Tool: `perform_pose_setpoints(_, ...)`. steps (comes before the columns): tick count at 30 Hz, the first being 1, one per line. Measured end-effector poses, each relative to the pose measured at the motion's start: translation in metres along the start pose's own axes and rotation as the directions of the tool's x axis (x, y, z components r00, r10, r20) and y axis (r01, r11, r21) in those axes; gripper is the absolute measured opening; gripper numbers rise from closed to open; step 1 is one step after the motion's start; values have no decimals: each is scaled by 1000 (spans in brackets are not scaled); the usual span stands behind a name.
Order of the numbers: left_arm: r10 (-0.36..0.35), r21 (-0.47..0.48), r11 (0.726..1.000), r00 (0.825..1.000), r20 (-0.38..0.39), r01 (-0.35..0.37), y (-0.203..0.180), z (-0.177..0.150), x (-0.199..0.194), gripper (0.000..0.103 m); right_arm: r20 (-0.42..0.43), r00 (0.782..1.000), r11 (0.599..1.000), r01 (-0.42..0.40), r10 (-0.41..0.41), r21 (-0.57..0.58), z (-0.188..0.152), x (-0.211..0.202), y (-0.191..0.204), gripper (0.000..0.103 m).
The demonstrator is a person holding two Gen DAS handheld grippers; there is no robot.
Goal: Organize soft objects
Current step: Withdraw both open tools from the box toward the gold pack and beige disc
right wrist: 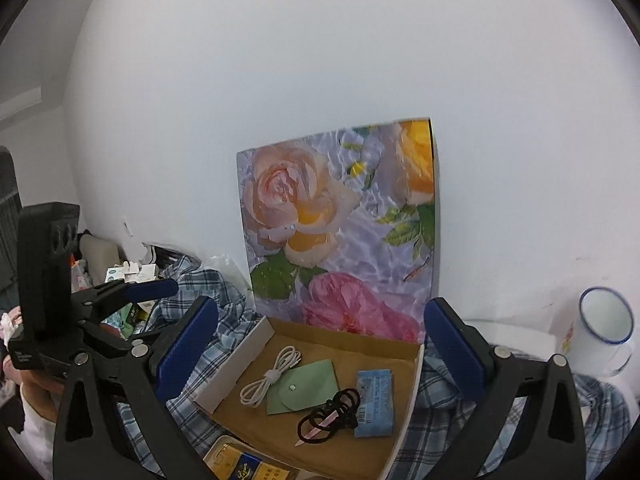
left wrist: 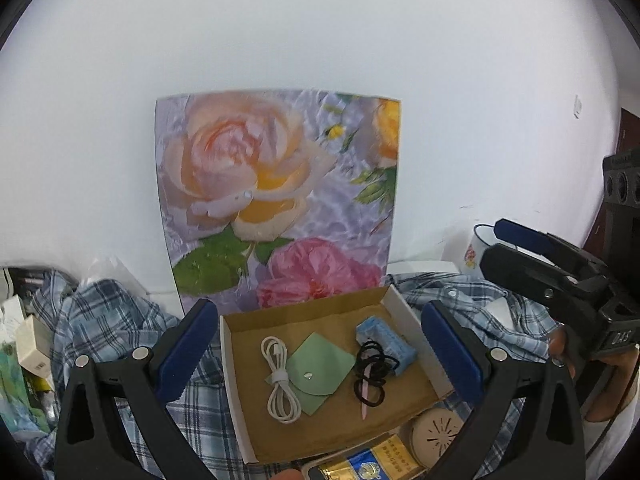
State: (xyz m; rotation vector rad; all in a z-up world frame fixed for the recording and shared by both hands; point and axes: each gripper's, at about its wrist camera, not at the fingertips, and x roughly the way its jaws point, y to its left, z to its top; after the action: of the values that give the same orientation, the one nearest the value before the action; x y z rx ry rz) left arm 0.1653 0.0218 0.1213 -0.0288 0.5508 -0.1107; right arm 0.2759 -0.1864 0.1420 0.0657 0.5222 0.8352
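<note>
An open cardboard box (left wrist: pixel 276 312) (right wrist: pixel 412 364) with a flowered lid lies on a blue plaid shirt (left wrist: pixel 108 320) (right wrist: pixel 448 392). Inside it are a coiled white cable (left wrist: pixel 279 376) (right wrist: pixel 270 378), a green snap pouch (left wrist: pixel 318 370) (right wrist: pixel 306 386), black hair ties (left wrist: pixel 370 372) (right wrist: pixel 330 412) around a pink stick, and a blue packet (left wrist: pixel 390 340) (right wrist: pixel 374 402). My left gripper (left wrist: pixel 320 348) hovers open over the box, with nothing between its fingers. My right gripper (right wrist: pixel 320 344) is also open and empty above the box. Each gripper shows in the other's view, right gripper (left wrist: pixel 552 260) and left gripper (right wrist: pixel 120 300).
The lid (left wrist: pixel 280 196) (right wrist: pixel 344 232) leans on a white wall. A white enamel mug (right wrist: pixel 600 328) (left wrist: pixel 476 252) stands to the right. Small cartons and packets (left wrist: pixel 28 356) (right wrist: pixel 128 276) pile up at the left. A yellow-blue pack (left wrist: pixel 372 460) (right wrist: pixel 248 468) and a round beige disc (left wrist: pixel 436 432) lie in front.
</note>
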Motion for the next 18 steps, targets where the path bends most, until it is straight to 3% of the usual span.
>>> perform_pose_setpoints(8, -68, 28, 997, 998, 15, 68, -20, 8, -28, 103, 42, 999, 995, 24, -21, -93, 20, -38, 21, 103)
perform_pose_setpoints(16, -70, 62, 996, 996, 56, 66, -37, 16, -51, 103, 111, 994, 999, -4, 9, -51, 16, -88, 12, 103)
perform_pose_setpoints(18, -103, 72, 992, 993, 53, 99, -41, 17, -56, 103, 119, 993, 998, 5, 2, -56, 10, -98, 11, 103)
